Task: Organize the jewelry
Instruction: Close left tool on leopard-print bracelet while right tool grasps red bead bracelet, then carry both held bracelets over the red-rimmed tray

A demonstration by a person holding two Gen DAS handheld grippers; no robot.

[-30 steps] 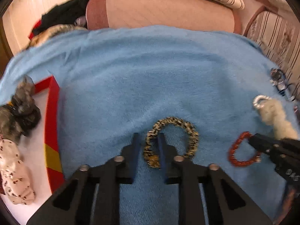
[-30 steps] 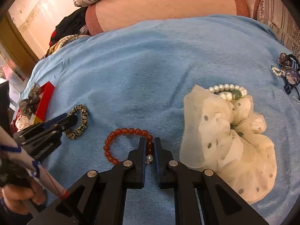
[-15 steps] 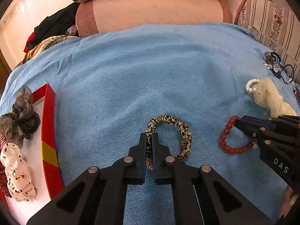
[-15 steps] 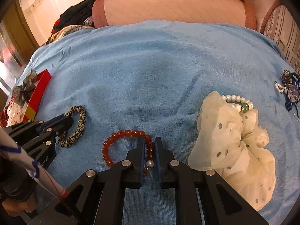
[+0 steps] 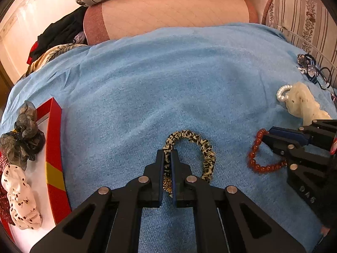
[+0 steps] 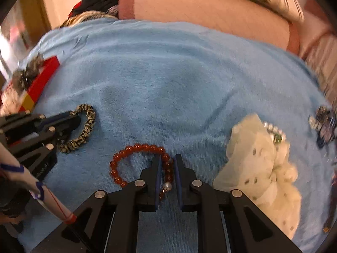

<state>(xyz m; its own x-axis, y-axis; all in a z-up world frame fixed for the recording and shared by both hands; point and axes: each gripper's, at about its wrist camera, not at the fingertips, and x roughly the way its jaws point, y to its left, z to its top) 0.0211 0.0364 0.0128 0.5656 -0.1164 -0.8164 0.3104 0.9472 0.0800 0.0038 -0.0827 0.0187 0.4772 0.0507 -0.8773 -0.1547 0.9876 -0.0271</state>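
My left gripper [image 5: 166, 155] is shut on the left side of a leopard-print hair band [image 5: 199, 145] that lies on the blue blanket [image 5: 168, 73]; it also shows in the right wrist view [image 6: 84, 130]. My right gripper [image 6: 167, 160] is shut on the right side of a red bead bracelet [image 6: 130, 154], which shows in the left wrist view too [image 5: 252, 154]. A red-edged box [image 5: 53, 147] at the left holds a grey scrunchie [image 5: 23, 135] and a white dotted scrunchie [image 5: 19, 196].
A cream dotted scrunchie [image 6: 263, 168] lies to the right with a pearl bracelet [image 5: 283, 93] beside it. A dark pile of small jewelry [image 5: 309, 67] sits at the far right edge. Pillows [image 5: 168, 8] and clothes [image 5: 56, 33] lie behind the blanket.
My left gripper has closed on the leopard band. My right gripper has stayed on the red bracelet and its view has swung, now blurred with motion.
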